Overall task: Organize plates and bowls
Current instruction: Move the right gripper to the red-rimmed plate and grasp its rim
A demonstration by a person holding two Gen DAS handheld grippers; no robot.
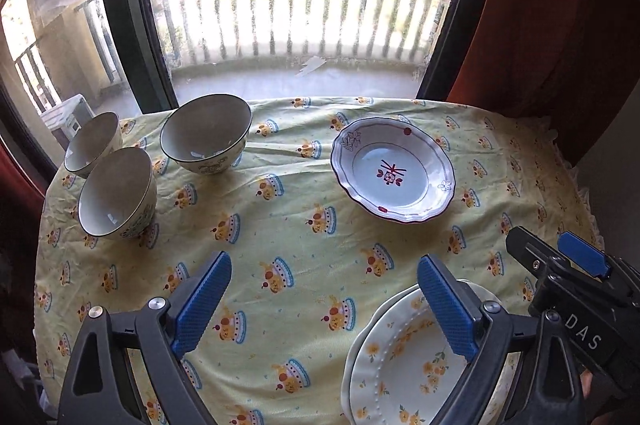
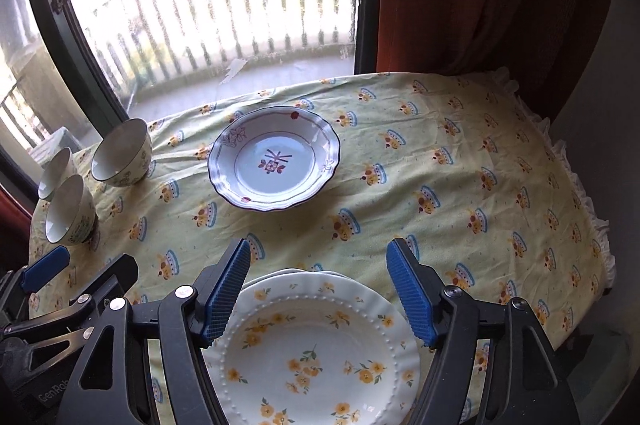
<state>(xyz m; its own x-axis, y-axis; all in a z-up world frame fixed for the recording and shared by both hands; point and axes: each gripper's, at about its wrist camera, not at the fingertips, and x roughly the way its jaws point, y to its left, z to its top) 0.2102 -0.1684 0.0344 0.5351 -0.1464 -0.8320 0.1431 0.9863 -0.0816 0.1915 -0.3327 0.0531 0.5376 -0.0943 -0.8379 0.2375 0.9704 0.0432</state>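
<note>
Only right wrist view: second plate rim (image 2: pixel 280 274) beneath floral plate (image 2: pixel 316 353).

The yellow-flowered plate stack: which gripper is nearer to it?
Right. The right gripper hangs open directly above the yellow-flowered plate stack; the left gripper, also open, sits off to its left over bare tablecloth.
</note>
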